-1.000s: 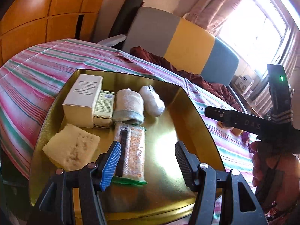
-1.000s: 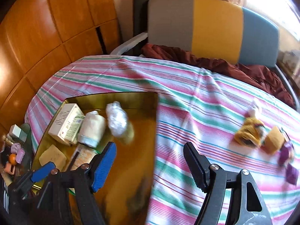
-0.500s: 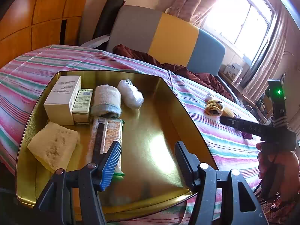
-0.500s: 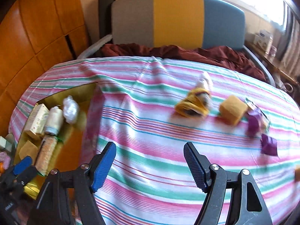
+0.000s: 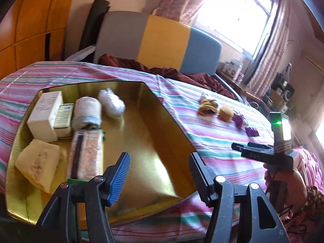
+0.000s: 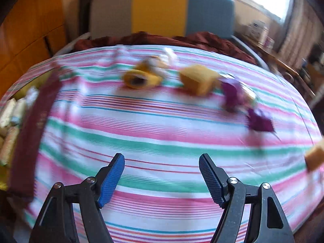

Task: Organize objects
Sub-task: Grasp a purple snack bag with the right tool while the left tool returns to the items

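Observation:
A gold tray sits on the striped tablecloth and holds a white box, a small green box, a rolled towel, a white wrapped bundle, a snack packet and a yellow sponge. My left gripper is open and empty above the tray's near part. My right gripper is open and empty over bare cloth. Ahead of it lie a yellow roll, a yellow sponge block and two purple items, all blurred.
A grey, yellow and blue chair back with dark red cloth stands behind the table. Wooden panels are on the left. Another yellow piece lies at the right table edge. The tray's edge shows at the left.
The right gripper has swung right, from over the tray to over the cloth near the loose items. The left gripper view has turned a little right. Both grippers stay open.

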`<state>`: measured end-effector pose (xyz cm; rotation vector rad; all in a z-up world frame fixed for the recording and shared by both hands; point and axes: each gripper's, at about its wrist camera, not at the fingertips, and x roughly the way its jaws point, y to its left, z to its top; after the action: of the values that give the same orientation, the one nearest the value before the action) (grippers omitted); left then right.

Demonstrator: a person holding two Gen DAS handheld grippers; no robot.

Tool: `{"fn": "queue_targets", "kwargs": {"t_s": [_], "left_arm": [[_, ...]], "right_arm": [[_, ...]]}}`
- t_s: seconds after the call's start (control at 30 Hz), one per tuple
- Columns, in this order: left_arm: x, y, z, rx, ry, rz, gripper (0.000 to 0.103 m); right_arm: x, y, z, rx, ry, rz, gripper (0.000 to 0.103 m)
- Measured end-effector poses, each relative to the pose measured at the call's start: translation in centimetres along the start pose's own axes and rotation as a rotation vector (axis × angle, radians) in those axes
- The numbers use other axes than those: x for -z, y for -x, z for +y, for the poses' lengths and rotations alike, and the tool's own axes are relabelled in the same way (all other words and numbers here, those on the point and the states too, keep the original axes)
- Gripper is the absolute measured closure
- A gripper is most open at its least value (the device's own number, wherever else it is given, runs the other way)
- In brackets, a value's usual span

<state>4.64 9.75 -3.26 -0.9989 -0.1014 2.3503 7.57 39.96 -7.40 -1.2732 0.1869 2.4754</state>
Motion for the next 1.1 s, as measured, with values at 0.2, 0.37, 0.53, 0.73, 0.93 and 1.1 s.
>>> {"fn": "queue_targets", "kwargs": {"t_s": [0.2,0.37,0.53,0.73,0.93,1.1], "left_arm": [[0.8,-0.3,-2.5,0.036,-0.059,0.014,0.042],[1.1,-0.8,-4.6,0.049,-0.108,0.044,0.042],[0.8,-0.9,-6.3,0.056,-0.154,0.046,0.042],[0.4,-1.8,-8.6,0.072,-0.199,0.071,0.042],[-0.8,-3.0,-10.8,0.112,-0.234,0.099,0.042],[-2.3,-5.2,-13.5,0.143,-0.274,0.154,0.042]], "right_arm": [[-0.7,-1.0,-8.2,0.154,-0.172,-0.067,0.026],[-3.6,-2.2,-14.0,0.176,-0.318,-0.096,0.026],[-5.4,-4.7,-15.7,0.162,-0.337,-0.057,0.037],[-4.2,-6.0,-16.2,0.135,-0.34,-0.058,0.054],[-3.4,-5.4,-16.3,0.115,-0.356,-0.094,0.054],[-3.5,-5.5,-15.0,0.168,-0.306,-0.087,0.054]]}}
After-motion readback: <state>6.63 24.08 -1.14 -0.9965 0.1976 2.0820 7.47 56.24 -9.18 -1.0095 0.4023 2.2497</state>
